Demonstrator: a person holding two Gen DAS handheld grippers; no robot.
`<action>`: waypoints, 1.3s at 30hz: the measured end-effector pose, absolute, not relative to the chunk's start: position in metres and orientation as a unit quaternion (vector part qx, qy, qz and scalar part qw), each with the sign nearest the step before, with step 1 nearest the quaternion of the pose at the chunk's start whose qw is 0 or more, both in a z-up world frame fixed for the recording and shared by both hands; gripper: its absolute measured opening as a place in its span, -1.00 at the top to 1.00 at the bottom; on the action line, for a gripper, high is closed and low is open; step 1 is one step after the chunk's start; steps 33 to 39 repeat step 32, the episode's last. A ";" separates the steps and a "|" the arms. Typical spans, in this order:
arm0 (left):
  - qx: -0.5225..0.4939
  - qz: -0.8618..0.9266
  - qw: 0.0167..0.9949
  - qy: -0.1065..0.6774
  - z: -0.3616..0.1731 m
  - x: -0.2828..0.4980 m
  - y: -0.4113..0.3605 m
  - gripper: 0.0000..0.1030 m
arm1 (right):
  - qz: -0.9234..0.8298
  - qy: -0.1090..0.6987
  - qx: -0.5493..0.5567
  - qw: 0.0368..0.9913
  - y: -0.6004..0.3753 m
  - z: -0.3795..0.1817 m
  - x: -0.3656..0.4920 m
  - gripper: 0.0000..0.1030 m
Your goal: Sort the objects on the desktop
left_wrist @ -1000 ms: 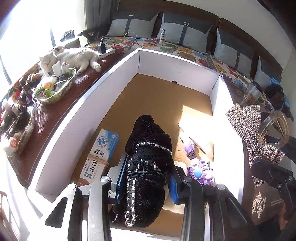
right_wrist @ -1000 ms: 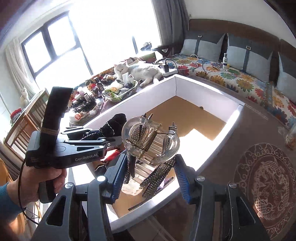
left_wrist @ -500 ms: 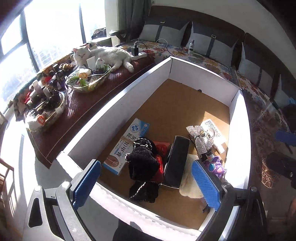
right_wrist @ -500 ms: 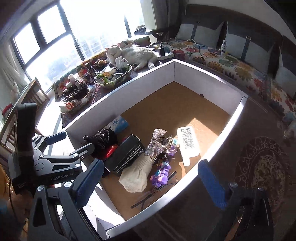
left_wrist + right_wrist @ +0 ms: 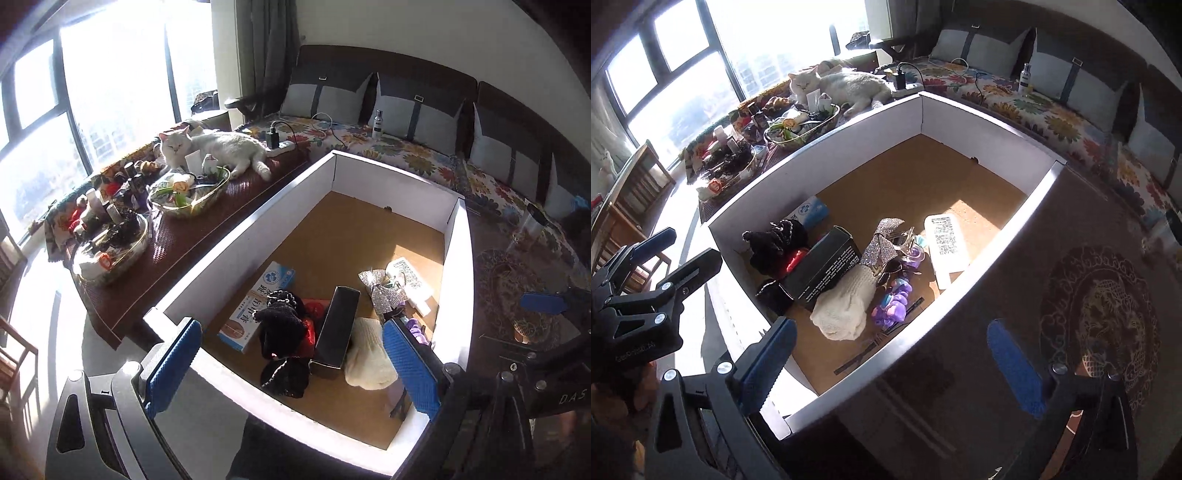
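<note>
The far half of the white-walled box [image 5: 452, 254] shows bare brown floor, open from above. The near half is crowded: a blue-and-white carton [image 5: 258, 304] along the left wall, a black knitted piece [image 5: 282, 339] touching it, a black box [image 5: 336, 332] lying lengthwise in the middle, a cream cloth [image 5: 367, 363] beside that, then a glittery bow [image 5: 380, 290], a purple toy [image 5: 892, 308] and a white flat pack [image 5: 943, 245] near the right wall. Left of the box, two glass bowls [image 5: 184, 201] and a cat [image 5: 221, 147] occupy the bench.
</note>
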State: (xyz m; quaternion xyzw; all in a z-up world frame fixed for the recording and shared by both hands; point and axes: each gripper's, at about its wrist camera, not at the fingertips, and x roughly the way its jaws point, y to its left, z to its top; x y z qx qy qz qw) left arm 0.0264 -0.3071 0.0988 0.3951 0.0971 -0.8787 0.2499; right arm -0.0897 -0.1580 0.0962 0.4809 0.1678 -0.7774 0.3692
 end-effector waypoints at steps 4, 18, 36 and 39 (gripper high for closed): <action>0.425 -0.860 0.261 0.108 0.100 0.025 -0.310 -0.94 | -0.780 0.161 0.480 0.368 -0.158 0.096 -0.090 -1.00; 0.457 -0.831 0.313 0.053 0.101 0.027 -0.300 -0.94 | -0.786 0.171 0.461 0.376 -0.165 0.101 -0.085 -1.00; 0.399 -0.859 0.272 0.172 0.110 0.048 -0.317 -0.95 | -0.787 0.177 0.458 0.375 -0.169 0.103 -0.083 -1.00; 0.399 -0.859 0.272 0.172 0.110 0.048 -0.317 -0.95 | -0.787 0.177 0.458 0.375 -0.169 0.103 -0.083 -1.00</action>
